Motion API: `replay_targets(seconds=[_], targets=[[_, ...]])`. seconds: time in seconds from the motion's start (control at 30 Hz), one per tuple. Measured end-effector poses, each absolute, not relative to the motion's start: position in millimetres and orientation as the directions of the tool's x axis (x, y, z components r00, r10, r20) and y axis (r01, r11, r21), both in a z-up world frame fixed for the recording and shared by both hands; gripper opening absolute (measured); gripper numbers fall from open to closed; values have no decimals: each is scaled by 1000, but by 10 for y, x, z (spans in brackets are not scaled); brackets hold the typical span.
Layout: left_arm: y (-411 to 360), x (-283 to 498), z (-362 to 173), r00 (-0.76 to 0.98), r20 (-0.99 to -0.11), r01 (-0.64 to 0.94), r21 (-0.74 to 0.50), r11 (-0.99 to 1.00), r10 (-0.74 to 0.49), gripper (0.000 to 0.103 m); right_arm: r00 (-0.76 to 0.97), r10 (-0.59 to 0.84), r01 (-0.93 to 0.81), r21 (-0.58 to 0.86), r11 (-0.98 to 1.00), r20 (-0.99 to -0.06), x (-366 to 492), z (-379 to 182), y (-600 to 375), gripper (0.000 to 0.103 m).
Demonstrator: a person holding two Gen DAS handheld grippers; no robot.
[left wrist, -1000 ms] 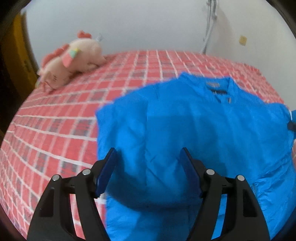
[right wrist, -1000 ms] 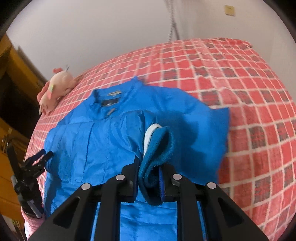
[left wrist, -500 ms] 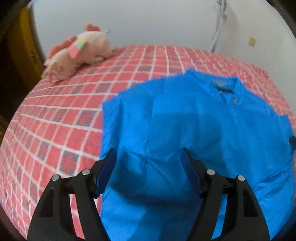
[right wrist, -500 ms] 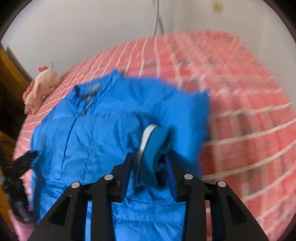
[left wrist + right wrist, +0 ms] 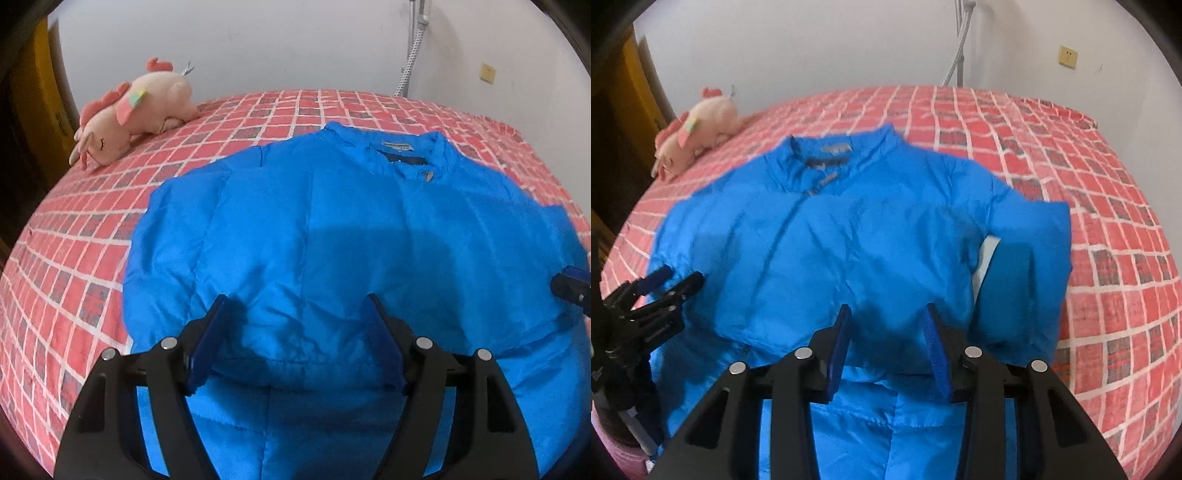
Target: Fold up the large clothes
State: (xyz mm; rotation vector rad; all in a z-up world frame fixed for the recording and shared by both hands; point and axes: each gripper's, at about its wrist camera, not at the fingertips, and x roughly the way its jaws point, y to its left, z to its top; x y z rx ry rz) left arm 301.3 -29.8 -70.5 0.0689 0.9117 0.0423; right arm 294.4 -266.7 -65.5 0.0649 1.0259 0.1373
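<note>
Right, the right gripper (image 5: 888, 343) just let go of the cuff (image 5: 1019, 291); jaws apart w/ nothing between; sleeve now lies across the blue jacket (image 5: 332, 236). Left gripper (image 5: 295, 347) hovers wide open, empty; both sleeves look tucked, so bottom fold prob. next.

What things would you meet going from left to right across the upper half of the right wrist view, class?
Wooden door frame → pink plush toy → blue jacket collar → grey hose on the wall → yellow wall socket.
</note>
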Motion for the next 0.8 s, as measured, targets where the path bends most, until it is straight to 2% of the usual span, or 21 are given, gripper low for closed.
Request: replay_targets(seconds=[0.2,0.53,0.8], targets=[[-363,2960,-765,638,-765,3,122,993,92,74,506,125,-84,95,992,-853,2965,-830,-2599,39],[-358,2965,-806,640,-764,9,118,993,84,74,546,84,-92,40,995,-834,2938,-912,-2510,39],[-358,2980,-824,635,-769,17,109,994,73,74,551,106,-82,73,994,-828,2956,-914,-2554,39]])
